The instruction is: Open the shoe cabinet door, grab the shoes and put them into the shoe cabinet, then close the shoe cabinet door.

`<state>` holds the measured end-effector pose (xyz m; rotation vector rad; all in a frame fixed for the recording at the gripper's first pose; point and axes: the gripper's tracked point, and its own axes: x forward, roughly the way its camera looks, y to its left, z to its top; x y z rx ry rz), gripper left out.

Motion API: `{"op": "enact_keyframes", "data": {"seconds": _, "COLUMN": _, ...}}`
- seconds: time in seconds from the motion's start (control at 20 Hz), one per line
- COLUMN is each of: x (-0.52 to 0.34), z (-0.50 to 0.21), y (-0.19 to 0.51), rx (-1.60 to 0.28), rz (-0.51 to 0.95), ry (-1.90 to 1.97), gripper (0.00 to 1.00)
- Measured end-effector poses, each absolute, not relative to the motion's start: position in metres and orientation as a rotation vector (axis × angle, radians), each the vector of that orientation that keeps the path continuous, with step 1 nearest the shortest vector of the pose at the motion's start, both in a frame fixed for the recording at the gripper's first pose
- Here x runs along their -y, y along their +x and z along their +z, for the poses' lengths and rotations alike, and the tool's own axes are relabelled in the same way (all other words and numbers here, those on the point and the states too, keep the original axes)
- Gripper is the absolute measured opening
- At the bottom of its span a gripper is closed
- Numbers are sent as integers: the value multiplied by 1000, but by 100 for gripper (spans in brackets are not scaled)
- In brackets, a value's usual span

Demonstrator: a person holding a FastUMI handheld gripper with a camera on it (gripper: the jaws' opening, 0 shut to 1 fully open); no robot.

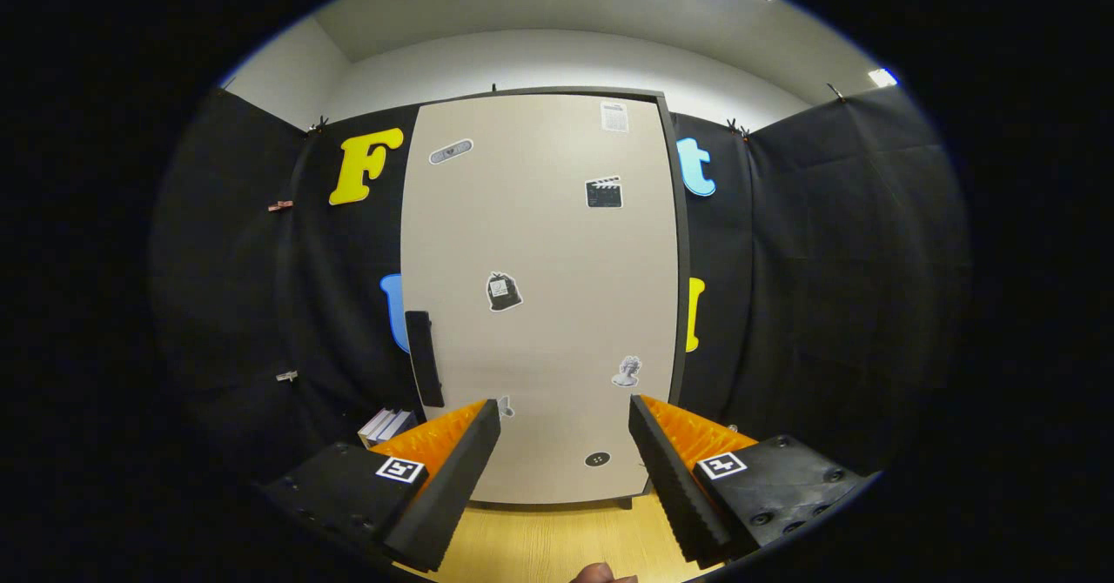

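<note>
Facing: gripper (564, 418) is pointing level at the shoe cabinet door (540, 304), well short of it.
Tool: fingers (452, 470) are standing wide apart, gripping nothing and touching nothing.
Door: it is sitting shut; its dark handle (424, 358) is lying far left of the left finger.
Room: bare wooden floor (557, 544) is stretching between fingers and cabinet foot.
Near edge: a fingertip of the person's hand (600, 574) is peeking in.

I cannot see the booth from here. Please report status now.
Gripper open, holding nothing. Shoe cabinet door shut, handle just beyond the left finger, untouched. Nothing between the fingers and the door.
</note>
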<state>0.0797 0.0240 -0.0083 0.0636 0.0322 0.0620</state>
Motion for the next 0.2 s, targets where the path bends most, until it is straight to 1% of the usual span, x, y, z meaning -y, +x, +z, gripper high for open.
{"op": "enact_keyframes", "data": {"seconds": 0.2, "x": -23, "z": -9, "y": 80, "rx": -34, "rz": 61, "ry": 61, "gripper": 98}}
